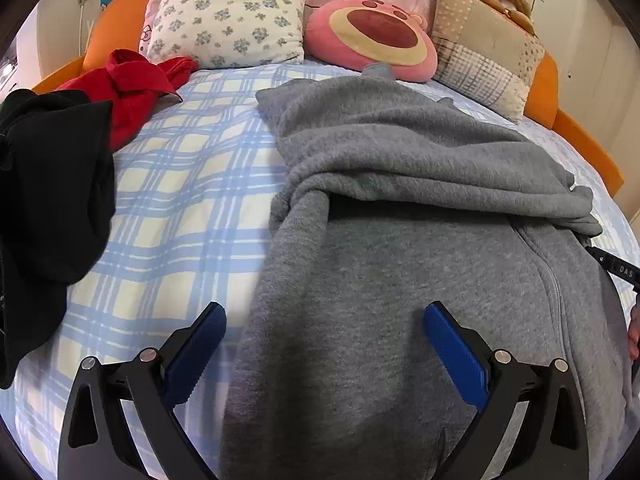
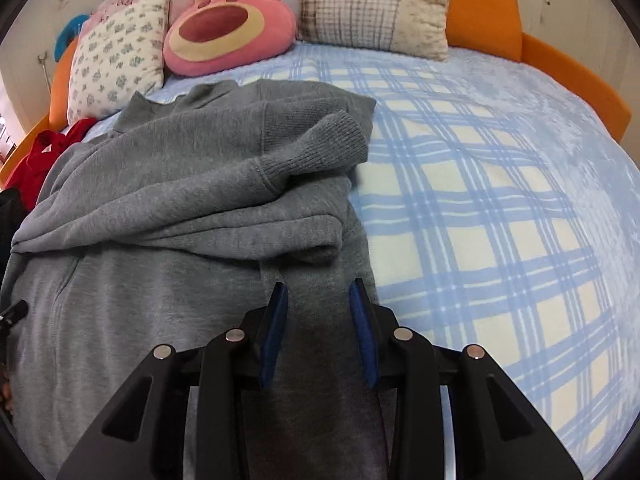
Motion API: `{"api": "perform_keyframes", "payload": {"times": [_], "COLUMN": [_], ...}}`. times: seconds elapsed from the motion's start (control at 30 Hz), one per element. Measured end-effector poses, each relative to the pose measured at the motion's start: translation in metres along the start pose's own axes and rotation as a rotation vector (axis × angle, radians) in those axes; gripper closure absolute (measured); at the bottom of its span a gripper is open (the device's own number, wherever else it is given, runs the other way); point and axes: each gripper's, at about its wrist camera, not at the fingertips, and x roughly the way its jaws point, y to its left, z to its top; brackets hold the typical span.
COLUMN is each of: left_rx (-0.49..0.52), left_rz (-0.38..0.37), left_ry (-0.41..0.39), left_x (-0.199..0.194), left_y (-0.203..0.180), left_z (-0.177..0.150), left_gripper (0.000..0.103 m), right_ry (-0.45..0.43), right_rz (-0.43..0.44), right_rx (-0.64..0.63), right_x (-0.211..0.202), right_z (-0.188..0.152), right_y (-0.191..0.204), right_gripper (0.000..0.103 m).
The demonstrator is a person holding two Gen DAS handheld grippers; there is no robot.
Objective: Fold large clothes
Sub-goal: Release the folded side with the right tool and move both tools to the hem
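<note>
The grey sweatshirt [image 1: 400,208] lies down the middle of the bed, on the blue checked blanket [image 1: 172,200], its upper part folded down over the body and one ribbed cuff [image 2: 332,140] resting on top near the right edge. The left gripper [image 1: 324,322] hangs over the lower part of the sweatshirt with its blue pads spread wide, nothing between them but the cloth below, and no grip on it. The right gripper [image 2: 319,298] sits at the sweatshirt's right edge, its pads only partly apart with grey fabric between them; whether they are actually pinching it, hard to tell. Off to the left, a red garment [image 1: 128,88] and a black garment [image 1: 52,184] lie in heaps. Pillows [image 1: 228,16] and a pink plush bear head [image 1: 372,36] line the headboard.
</note>
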Motion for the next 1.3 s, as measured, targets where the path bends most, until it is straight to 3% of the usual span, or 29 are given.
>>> {"api": "perform_keyframes", "payload": {"times": [0.07,0.17,0.37,0.6,0.77,1.13,1.3], "left_rx": [0.021,0.032,0.022,-0.041,-0.037,-0.102,-0.079], "left_rz": [0.017,-0.023,-0.075,-0.237,-0.239,-0.375,-0.339], "left_ry": [0.025,0.015,-0.029,-0.028,0.023,0.144,0.164], "left_x": [-0.007,-0.034,-0.11,-0.164,-0.162,-0.149,-0.147], "left_y": [-0.001,0.004,0.033,0.05,0.045,0.027,0.015], "left_z": [-0.001,-0.011,-0.05,-0.107,-0.142,-0.189,-0.195], "left_gripper": [0.003,0.003,0.003,0.003,0.003,0.003,0.003], "right_ry": [0.008,0.012,-0.034,-0.052,-0.045,-0.047,-0.025], "right_rz": [0.026,0.073,0.068,0.078,0.091,0.094,0.103], "right_rx": [0.0,-0.039,-0.126,-0.043,0.0,0.036,0.037], "right_x": [-0.013,-0.048,-0.132,-0.179,-0.198,-0.221,-0.22], "right_z": [-0.001,-0.011,-0.067,-0.134,-0.171,-0.203,-0.208], "right_y": [0.001,0.002,-0.003,-0.016,-0.017,-0.022,-0.022], "right_gripper": [0.068,0.069,0.069,0.068,0.068,0.068,0.068]}}
